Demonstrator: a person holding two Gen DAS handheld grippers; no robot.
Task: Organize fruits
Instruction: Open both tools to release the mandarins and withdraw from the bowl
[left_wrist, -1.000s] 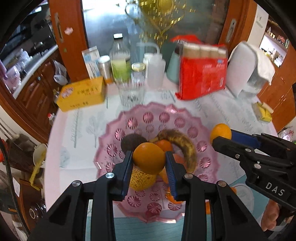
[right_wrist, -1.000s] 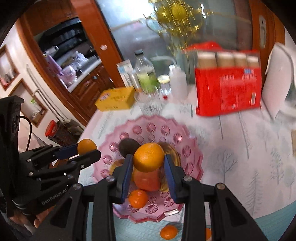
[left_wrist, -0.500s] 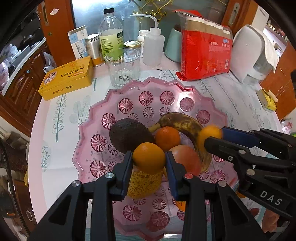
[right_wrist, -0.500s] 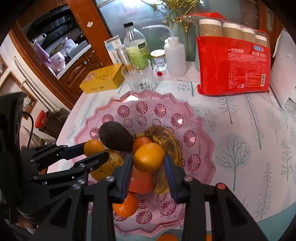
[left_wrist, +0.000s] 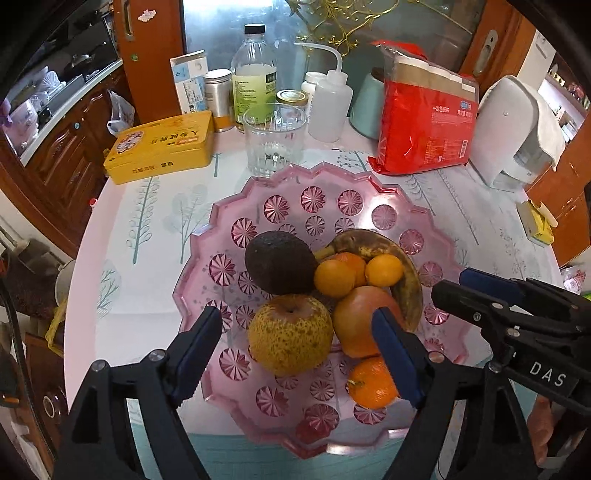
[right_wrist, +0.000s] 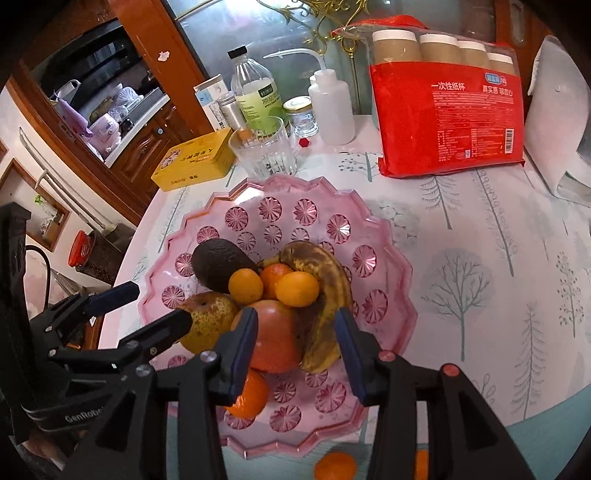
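A pink cut-glass fruit bowl (left_wrist: 314, 199) (right_wrist: 384, 258) holds an avocado (left_wrist: 280, 262) (right_wrist: 218, 262), a spotted pear (left_wrist: 290, 334) (right_wrist: 207, 321), an apple (left_wrist: 358, 321) (right_wrist: 275, 339), a brown banana (left_wrist: 402, 266) (right_wrist: 325, 288), and several small oranges (left_wrist: 334, 277) (right_wrist: 297, 288). My left gripper (left_wrist: 297, 352) is open and empty just above the pear. My right gripper (right_wrist: 295, 350) is open and empty over the apple and banana. Each gripper shows in the other's view, the right one (left_wrist: 461, 286) and the left one (right_wrist: 155, 306).
Behind the bowl stand a drinking glass (left_wrist: 275, 142) (right_wrist: 264, 151), a yellow tin (left_wrist: 162, 146), bottles and jars, a squeeze bottle (left_wrist: 330, 103), a red pack of paper cups (left_wrist: 424, 122) (right_wrist: 447, 110) and a white appliance (left_wrist: 513, 129). A loose orange (right_wrist: 334, 465) lies before the bowl.
Both grippers have opened and let go of their small oranges, which now rest in the middle of the bowl. Both grippers sit a little lower and closer over the fruit.
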